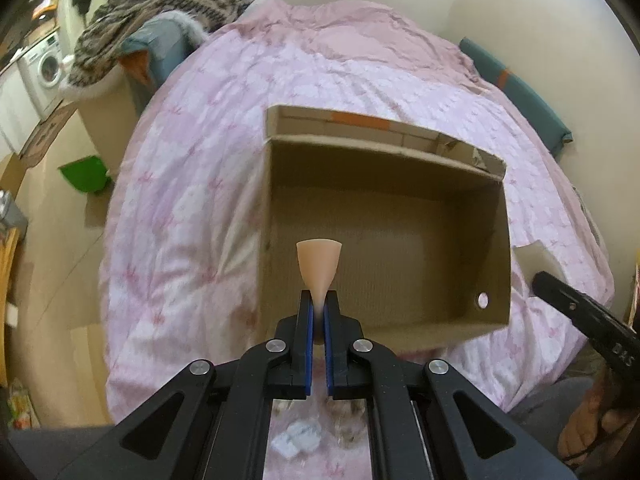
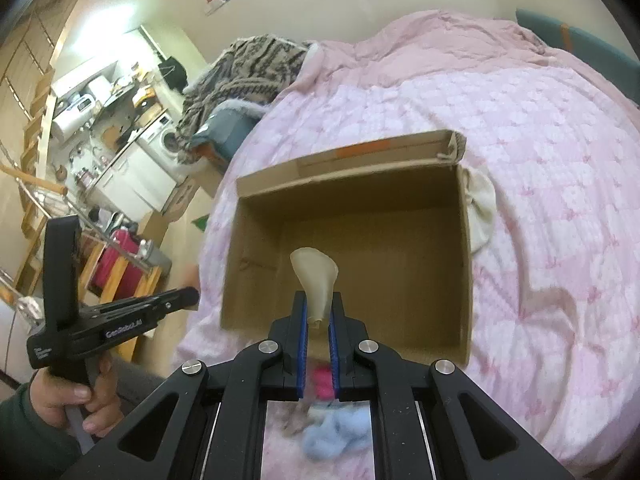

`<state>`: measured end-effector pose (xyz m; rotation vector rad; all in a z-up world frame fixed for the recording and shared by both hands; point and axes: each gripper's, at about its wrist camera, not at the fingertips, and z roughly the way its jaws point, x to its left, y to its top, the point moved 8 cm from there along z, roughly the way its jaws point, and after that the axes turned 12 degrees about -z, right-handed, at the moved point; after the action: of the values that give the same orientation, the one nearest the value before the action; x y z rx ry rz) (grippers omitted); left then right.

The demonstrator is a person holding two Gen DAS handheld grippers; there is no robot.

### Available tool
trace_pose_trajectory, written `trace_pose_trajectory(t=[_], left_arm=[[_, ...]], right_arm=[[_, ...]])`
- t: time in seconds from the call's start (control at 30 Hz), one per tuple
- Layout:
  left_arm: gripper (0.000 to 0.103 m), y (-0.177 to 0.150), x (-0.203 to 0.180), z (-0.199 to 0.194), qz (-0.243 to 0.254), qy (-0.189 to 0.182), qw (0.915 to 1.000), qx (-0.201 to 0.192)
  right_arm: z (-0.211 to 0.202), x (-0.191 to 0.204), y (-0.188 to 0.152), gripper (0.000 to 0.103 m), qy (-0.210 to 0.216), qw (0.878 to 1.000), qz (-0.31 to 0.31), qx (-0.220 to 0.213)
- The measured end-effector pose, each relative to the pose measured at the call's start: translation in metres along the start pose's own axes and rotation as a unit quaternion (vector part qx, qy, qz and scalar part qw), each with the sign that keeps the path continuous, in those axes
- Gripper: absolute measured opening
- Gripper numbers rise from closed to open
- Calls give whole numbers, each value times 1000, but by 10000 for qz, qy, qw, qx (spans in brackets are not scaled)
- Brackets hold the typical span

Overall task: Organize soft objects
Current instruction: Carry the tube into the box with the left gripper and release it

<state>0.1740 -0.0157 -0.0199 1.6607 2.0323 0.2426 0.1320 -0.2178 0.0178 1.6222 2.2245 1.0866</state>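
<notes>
An open cardboard box (image 1: 505, 248) lies on a pink bedspread (image 1: 192, 184); it also shows in the right wrist view (image 2: 464, 264). My left gripper (image 1: 319, 300) is shut on a peach soft sponge (image 1: 319, 264), held over the box's near edge. My right gripper (image 2: 318, 304) is shut on a beige soft sponge (image 2: 316, 280), also held over the box's near side. The left gripper's body shows at the left of the right wrist view (image 2: 120, 316). The box floor looks bare.
A cream cloth (image 2: 482, 208) lies against the box's right side. Pink (image 2: 322, 380) and light blue (image 2: 332, 432) fluffy items lie on the bed below my right gripper. A white crumpled item (image 1: 298, 436) lies below my left gripper. A striped blanket (image 1: 168, 8) is heaped at the bed's far left.
</notes>
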Motion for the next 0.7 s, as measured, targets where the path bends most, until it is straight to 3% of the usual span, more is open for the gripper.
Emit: trace_pose_trajectory(t=[0.2,0.3,0.5,0.7], left_arm=[[5,-1,-8,38,154,-282,9995,44],[5,-4,-3,57,361,-98,9993,-29],[5,-4,3,62,363,105,9990,-245],[5,-17,2,74,306,22,9995,-17]], right_arm=[[37,-38,-16,11,-307,9988,370,133],[56,-53,-36,11,-340,9960,680,470],[72,-45,-39,11,-436,9963,348,654],[79,-40,-37,11,-447,9961,216,723]])
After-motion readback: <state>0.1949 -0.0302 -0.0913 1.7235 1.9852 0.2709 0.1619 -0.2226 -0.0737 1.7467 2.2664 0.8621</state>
